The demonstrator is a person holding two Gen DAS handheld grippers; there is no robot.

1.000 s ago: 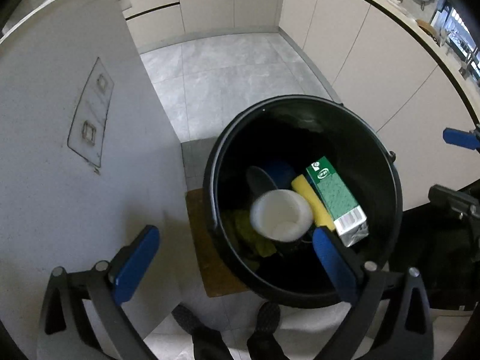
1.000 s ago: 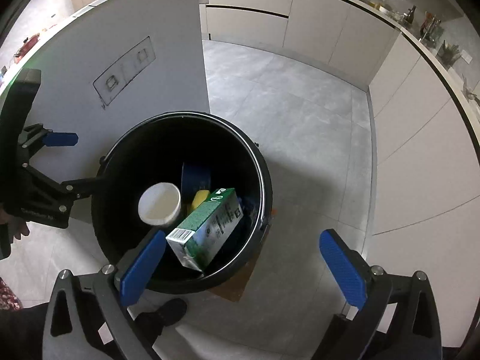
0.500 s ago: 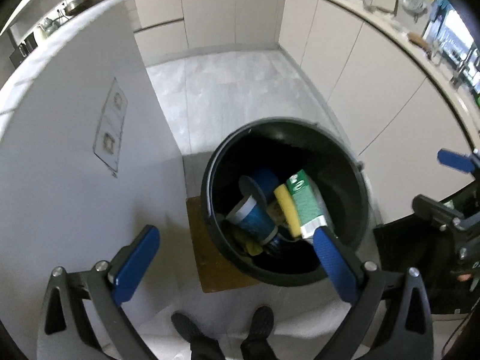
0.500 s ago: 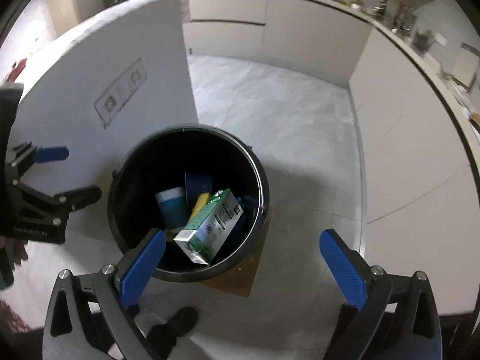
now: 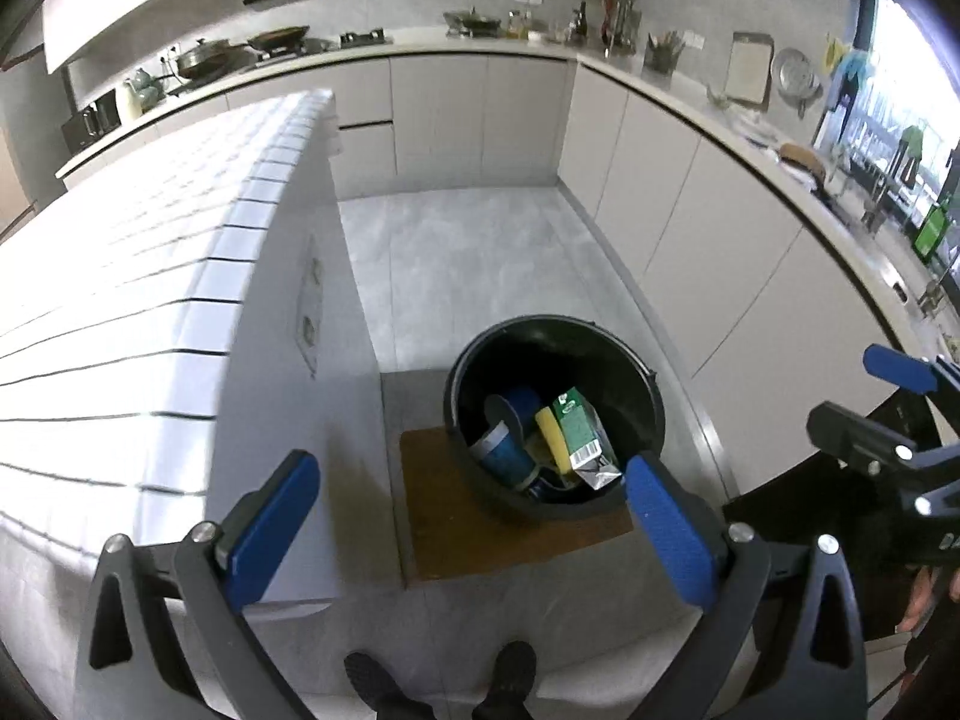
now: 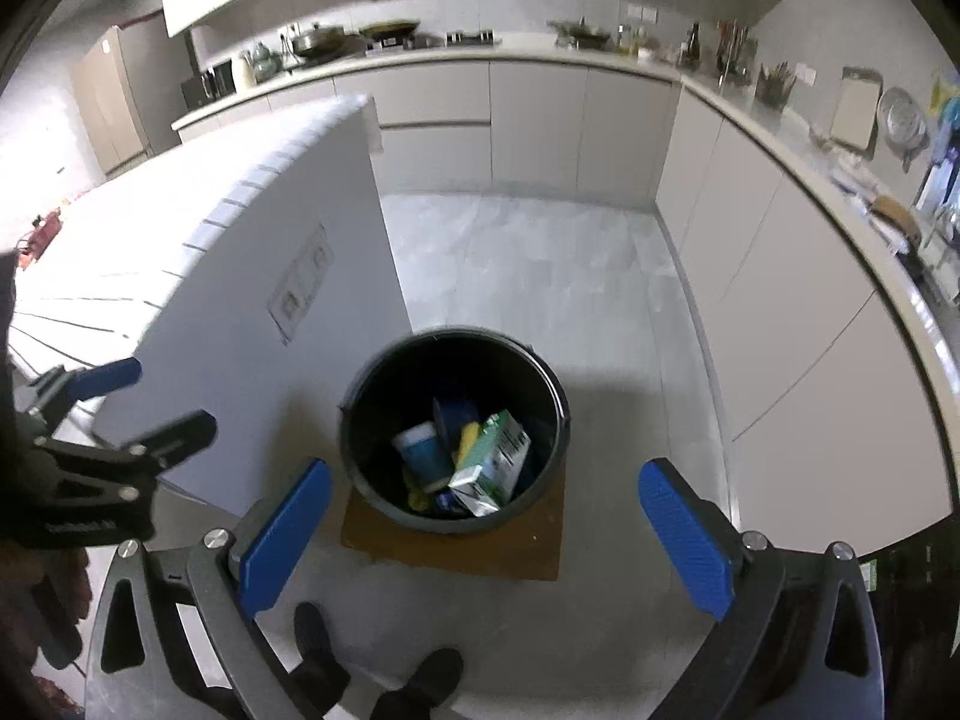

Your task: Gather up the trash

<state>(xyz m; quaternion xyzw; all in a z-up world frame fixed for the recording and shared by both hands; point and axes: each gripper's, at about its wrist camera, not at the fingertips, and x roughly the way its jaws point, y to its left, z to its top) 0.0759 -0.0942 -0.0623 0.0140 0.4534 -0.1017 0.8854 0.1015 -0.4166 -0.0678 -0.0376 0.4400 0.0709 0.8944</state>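
Observation:
A black round trash bucket (image 5: 648, 414) stands on a brown mat (image 5: 456, 528) on the floor; it also shows in the right wrist view (image 6: 360, 420). Inside lie a green carton (image 5: 579, 432), a blue paper cup (image 5: 504, 453), a yellow piece (image 5: 551, 438) and other scraps. The carton (image 6: 498, 456) and cup (image 6: 423, 450) show in the right wrist view too. My left gripper (image 5: 465, 525) is open and empty, high above the bucket. My right gripper (image 6: 480, 531) is open and empty, also high above it.
A white tiled kitchen island (image 5: 150, 312) stands left of the bucket, with sockets on its end panel (image 6: 300, 294). Beige cabinets (image 5: 720, 228) line the back and right walls. Grey floor tiles (image 6: 540, 264) lie beyond the bucket. The person's shoes (image 5: 516, 678) are below.
Both grippers have risen well above the bucket, which now looks smaller. The cup inside has tipped from mouth-up to lying on its side.

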